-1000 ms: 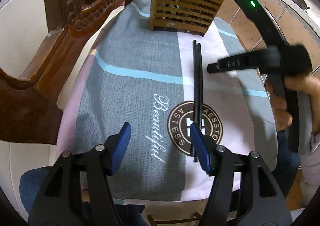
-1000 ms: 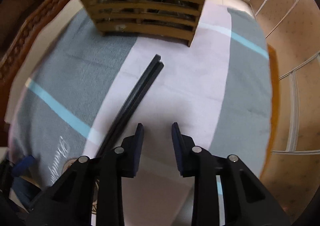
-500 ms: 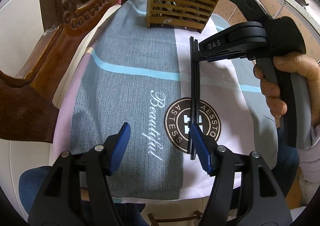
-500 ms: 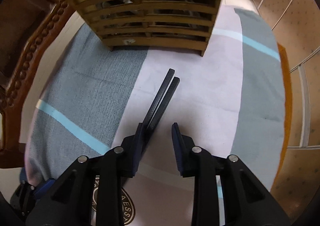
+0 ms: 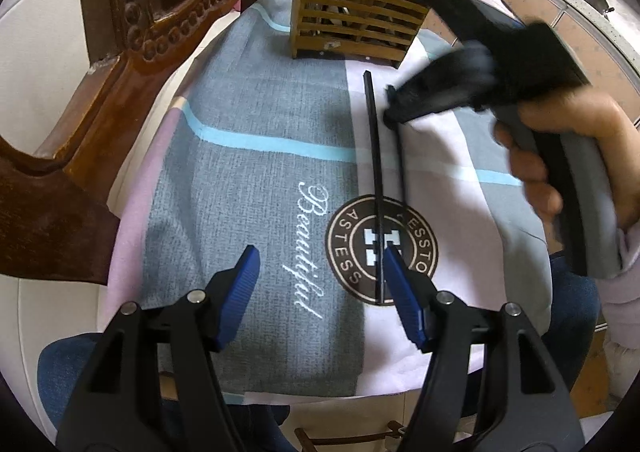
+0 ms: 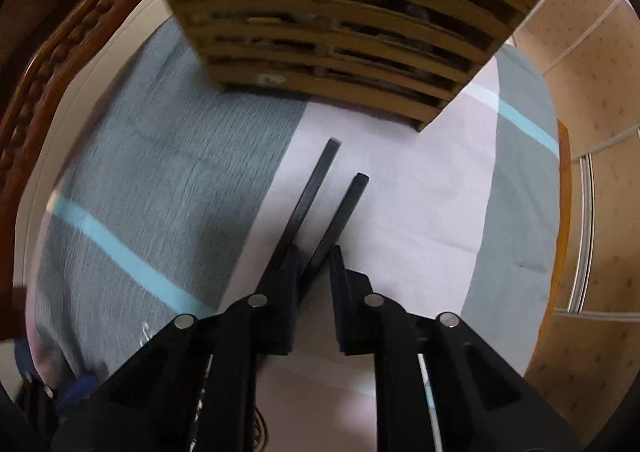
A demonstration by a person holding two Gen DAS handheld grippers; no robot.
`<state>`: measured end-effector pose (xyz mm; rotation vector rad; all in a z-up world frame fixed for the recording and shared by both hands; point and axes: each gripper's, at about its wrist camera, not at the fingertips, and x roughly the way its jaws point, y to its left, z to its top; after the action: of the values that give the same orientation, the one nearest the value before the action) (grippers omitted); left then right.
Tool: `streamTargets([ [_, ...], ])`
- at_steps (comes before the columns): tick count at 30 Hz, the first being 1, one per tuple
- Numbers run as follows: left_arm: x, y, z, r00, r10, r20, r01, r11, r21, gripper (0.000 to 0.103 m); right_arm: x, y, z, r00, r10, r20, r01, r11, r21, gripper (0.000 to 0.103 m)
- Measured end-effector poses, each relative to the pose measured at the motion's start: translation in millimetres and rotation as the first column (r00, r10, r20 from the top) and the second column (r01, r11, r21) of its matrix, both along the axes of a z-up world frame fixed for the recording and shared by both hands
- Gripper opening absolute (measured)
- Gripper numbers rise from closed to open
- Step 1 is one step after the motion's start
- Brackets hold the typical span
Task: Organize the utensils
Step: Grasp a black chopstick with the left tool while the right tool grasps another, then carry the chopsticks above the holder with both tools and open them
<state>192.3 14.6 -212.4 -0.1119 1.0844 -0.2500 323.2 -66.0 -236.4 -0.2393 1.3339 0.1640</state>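
Two chopsticks (image 5: 377, 188) on cloth (image 5: 256, 156), utensil holder (image 5: 356, 28) behind them

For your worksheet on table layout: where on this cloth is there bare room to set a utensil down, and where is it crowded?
Free: the grey panel between the carved wooden chair and the black chopsticks; also the grey strip right of them. Crowded: around the chopsticks below the slatted wooden utensil holder, where the right hand-held gripper works.

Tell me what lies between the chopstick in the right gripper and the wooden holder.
Nothing visible: only bare cloth lies between the chopstick in the right gripper and the wooden holder. The second chopstick lies alongside, not ahead.
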Motion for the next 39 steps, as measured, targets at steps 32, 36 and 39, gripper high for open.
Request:
streamTargets([
  [32, 145.3, -52.5, -21.6, 0.991, -0.064, -0.121, 0.073, 0.995, 0.071, 0.007, 8.4, -145.4, 8.1, 0.969, -0.241, -0.048, 0.244, 0.925, 0.289, 0.027],
  [36, 120.9, -26.6, -23.7, 0.990, -0.020, -0.137, 0.026, 0.999, 0.048, 0.008, 17.3, -121.3, -4.1, 0.977, -0.209, -0.039, 0.212, 0.956, 0.204, 0.032],
  [39, 121.1, -23.7, -24.4, 0.991, -0.021, -0.135, 0.031, 0.997, 0.069, 0.021, 22.5, -106.4, -8.7, 0.981, -0.193, -0.025, 0.195, 0.973, 0.123, 0.036],
])
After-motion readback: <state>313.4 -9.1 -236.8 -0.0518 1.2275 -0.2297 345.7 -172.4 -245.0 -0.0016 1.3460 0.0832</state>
